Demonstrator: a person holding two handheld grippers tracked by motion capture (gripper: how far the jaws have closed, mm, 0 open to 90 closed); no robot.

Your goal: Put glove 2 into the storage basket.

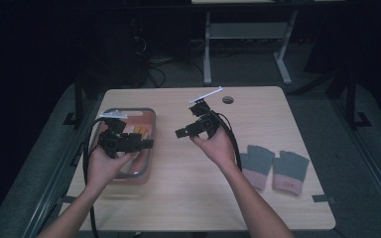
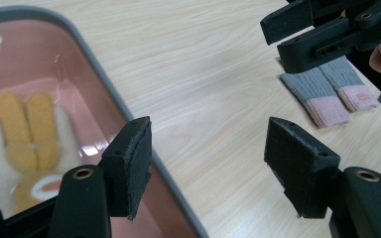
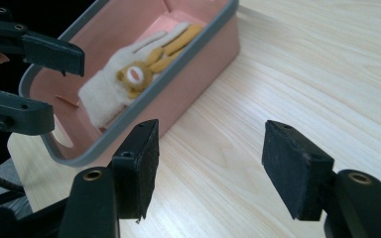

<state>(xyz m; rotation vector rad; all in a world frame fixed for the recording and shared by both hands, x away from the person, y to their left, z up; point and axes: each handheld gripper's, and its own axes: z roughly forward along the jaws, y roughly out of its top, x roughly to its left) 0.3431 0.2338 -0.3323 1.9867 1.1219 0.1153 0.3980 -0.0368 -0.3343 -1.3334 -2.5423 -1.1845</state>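
Lying flat in the pink bin point(image 3: 198, 64), a white-and-yellow glove point(image 3: 129, 74); both grippers' fingers gape empty.

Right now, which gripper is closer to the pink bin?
Left. The left gripper hovers over the pink bin; the right gripper hangs above bare table beside it.

Your left gripper point(image 2: 208, 163) holds its two black jaws wide apart, with nothing between the pads but bare wooden table point(image 2: 203, 74). Just to the left of the left jaw runs the grey rim of a pink bin point(image 2: 104, 84); inside it lies a white and yellow glove point(image 2: 20, 144). Ahead and to the right of the right jaw, two grey and pink gloves point(image 2: 327, 94) lie side by side on the table. Above them your right gripper point(image 2: 287, 34) points inward, jaws apart.
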